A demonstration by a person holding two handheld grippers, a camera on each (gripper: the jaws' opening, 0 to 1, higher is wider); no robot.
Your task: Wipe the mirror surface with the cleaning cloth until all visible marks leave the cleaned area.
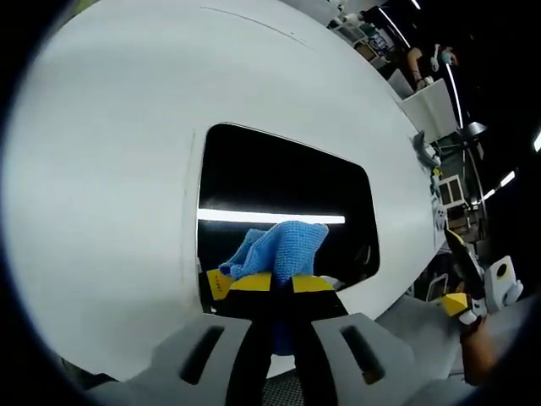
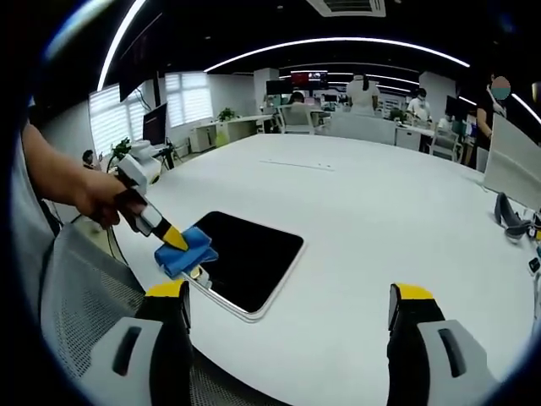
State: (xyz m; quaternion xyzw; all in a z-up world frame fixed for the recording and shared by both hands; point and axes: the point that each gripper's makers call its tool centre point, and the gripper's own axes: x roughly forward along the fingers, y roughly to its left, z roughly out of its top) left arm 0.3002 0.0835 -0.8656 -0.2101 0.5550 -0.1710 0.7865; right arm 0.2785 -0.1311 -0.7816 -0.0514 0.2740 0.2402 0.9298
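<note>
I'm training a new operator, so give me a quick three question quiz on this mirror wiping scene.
1. True or false: the left gripper is shut on the blue cloth.
2. Which gripper has open jaws: A left, B right?
3. The cloth rests at the mirror's ____: edge or centre?

Key: 1 true; 2 B; 3 edge.

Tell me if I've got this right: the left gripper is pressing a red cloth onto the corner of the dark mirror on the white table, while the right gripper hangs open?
Not quite: the cleaning cloth is blue, not red, as the right gripper view shows. The rest holds: the left gripper holds it on a corner of the mirror on the white table, and the right gripper hangs open.
</note>
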